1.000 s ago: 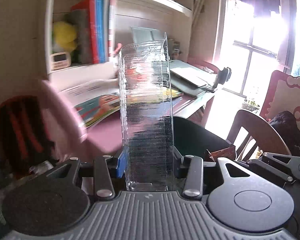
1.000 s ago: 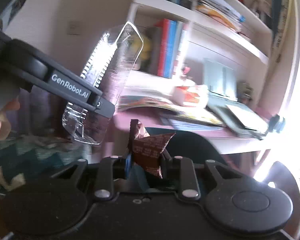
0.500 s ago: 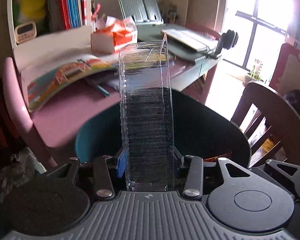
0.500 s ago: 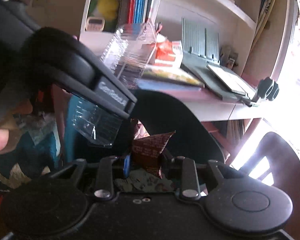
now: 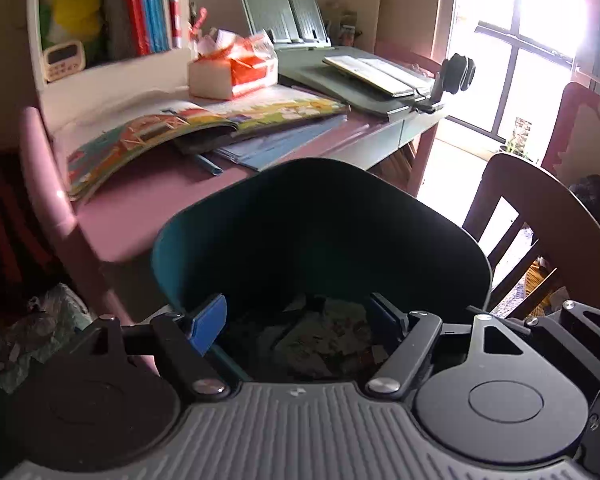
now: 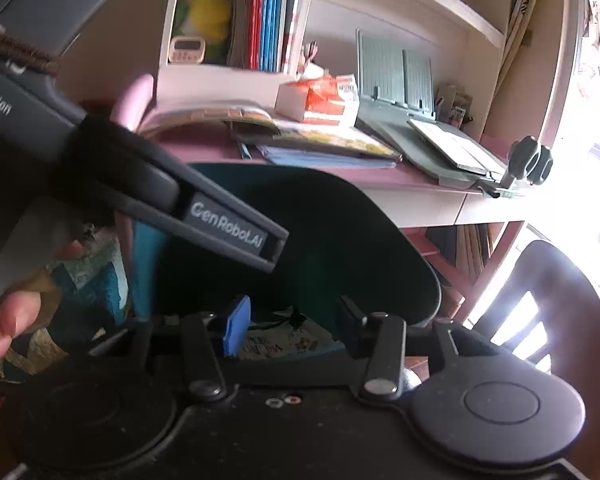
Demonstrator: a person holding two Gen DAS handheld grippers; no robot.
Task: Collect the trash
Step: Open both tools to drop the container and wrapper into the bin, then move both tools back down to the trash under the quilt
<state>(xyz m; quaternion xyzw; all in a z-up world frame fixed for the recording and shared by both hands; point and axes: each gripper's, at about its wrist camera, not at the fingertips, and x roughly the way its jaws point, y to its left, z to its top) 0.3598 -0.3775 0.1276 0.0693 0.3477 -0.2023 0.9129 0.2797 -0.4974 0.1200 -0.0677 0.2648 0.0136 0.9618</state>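
A dark teal trash bin [image 5: 320,216] stands in front of the pink desk; it also shows in the right wrist view [image 6: 340,220]. My left gripper [image 5: 300,320] is open and empty over the bin's mouth. My right gripper [image 6: 292,326] is open and empty over the same bin. Crumpled printed wrappers [image 5: 324,340] lie at the bin's bottom, and show in the right wrist view [image 6: 276,340] too. The left gripper's body [image 6: 140,184] crosses the right wrist view on the left. The clear plastic box and the brown wrapper are out of sight.
The pink desk [image 5: 140,200] carries an open picture book [image 5: 188,124], a tissue pack [image 5: 236,72] and a grey book stand [image 5: 340,72]. A shelf with books [image 5: 148,4] is behind. A wooden chair [image 5: 540,216] stands right of the bin.
Both grippers have opened over the bin. The clear plastic box has left my left gripper and the brown wrapper has left my right gripper. Both views have tilted down toward the bin.
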